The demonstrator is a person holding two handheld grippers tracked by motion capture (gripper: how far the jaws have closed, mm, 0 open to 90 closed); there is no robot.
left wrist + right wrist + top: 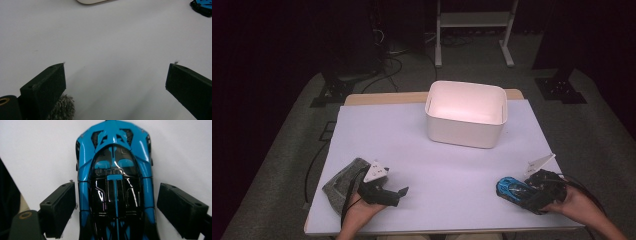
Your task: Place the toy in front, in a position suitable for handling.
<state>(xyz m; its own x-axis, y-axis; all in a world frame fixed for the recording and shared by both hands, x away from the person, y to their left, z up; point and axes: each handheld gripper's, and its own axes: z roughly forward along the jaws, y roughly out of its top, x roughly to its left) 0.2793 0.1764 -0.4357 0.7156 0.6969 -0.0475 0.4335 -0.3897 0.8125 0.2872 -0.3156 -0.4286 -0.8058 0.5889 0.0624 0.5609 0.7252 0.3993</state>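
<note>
Right tongs (pixel 116 195) spread wide around a blue and black toy car (pixel 115 182), one jaw on each flank, narrow gaps on both sides, not yet clamped. Car resting on the white worktop (pixel 437 160) near its front right corner (pixel 512 189). Left tongs (pixel 117 75) gaping open over bare worktop, holding nothing, just beside a grey cloth (pixel 343 182) at front left. White bin (pixel 465 114) at the far middle, well apart from both.
</note>
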